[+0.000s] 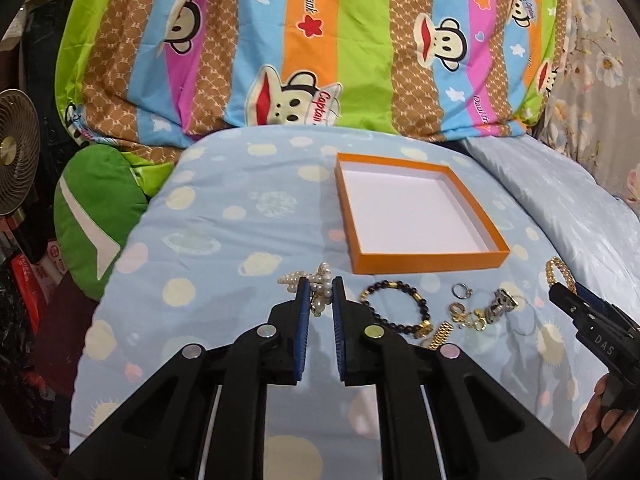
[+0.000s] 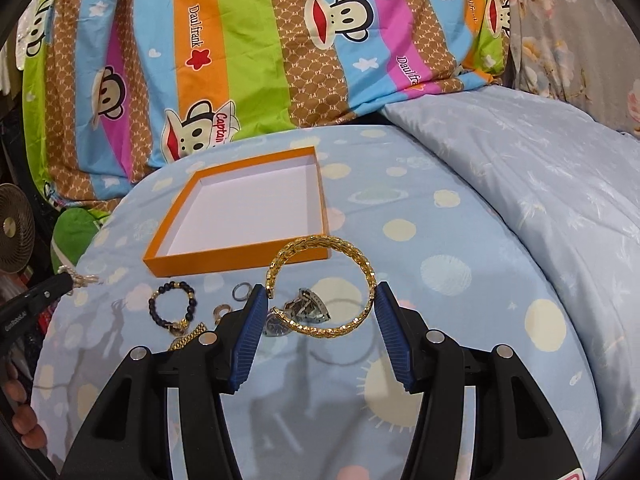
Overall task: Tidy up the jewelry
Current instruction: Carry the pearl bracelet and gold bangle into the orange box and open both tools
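Note:
An orange tray point(image 1: 430, 265) with a white bare floor lies on the blue spotted bedding; it also shows in the right wrist view point(image 2: 236, 261). My left gripper point(image 1: 319, 286) is shut on a pearl bracelet point(image 1: 322, 286). My right gripper point(image 2: 321, 295) is shut on a gold open bangle point(image 2: 320, 248) and holds it across its width. On the bedding lie a dark bead bracelet point(image 1: 394, 308), a silver ring point(image 1: 461, 290), a watch point(image 1: 498, 303), a gold watch strap piece point(image 1: 440, 334) and small gold pieces point(image 1: 468, 318).
A striped cartoon quilt point(image 1: 320, 48) is piled behind the tray. A pale blue duvet point(image 2: 540, 184) lies to the right. A green cushion point(image 1: 96, 208) and a small fan point(image 1: 14, 160) sit at the left edge of the bed.

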`<state>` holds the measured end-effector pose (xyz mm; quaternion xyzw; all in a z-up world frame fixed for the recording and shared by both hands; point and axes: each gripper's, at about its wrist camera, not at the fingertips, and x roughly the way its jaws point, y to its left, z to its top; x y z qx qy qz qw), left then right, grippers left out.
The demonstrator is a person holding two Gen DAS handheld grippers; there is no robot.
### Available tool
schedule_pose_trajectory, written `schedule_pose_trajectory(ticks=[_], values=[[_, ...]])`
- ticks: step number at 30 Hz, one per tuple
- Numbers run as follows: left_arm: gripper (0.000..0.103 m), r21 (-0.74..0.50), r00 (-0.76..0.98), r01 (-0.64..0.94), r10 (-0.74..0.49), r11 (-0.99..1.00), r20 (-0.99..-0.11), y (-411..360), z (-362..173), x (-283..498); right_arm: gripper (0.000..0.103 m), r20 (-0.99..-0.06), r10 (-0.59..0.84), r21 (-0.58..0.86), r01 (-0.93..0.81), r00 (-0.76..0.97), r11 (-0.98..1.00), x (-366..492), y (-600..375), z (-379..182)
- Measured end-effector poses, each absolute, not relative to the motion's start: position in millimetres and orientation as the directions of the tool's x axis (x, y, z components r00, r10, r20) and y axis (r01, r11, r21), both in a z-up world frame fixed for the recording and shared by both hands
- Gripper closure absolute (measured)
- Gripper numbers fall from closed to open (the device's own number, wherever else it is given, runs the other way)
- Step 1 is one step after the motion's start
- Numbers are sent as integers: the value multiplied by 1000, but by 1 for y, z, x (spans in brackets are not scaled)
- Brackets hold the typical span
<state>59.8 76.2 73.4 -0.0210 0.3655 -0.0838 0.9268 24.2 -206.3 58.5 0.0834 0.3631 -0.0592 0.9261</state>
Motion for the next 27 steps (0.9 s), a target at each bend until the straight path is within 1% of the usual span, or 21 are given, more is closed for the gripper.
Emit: schedule_pose_trajectory(ticks=[6, 13, 20, 23, 27], values=[[93, -111, 736, 160, -193, 981, -649, 81, 98, 79, 49, -685, 0, 156, 147, 729, 977, 49, -214, 66], [93, -74, 751, 233, -227, 970, -620, 34, 122, 133, 49, -661, 25, 140, 91, 750, 986, 111, -209, 89], [93, -77, 721, 254, -241, 964, -649, -13, 102, 207, 49, -682, 50, 130, 54, 729, 990, 183, -200, 83], [93, -94, 698, 257, -252, 962, -670, -23, 89, 235, 49, -701, 67, 143, 48, 710, 989, 210, -200, 74], [93, -83, 686, 253, -239, 964, -688, -32, 73, 262, 49, -730, 85, 158, 46, 678, 986, 243, -199, 57]])
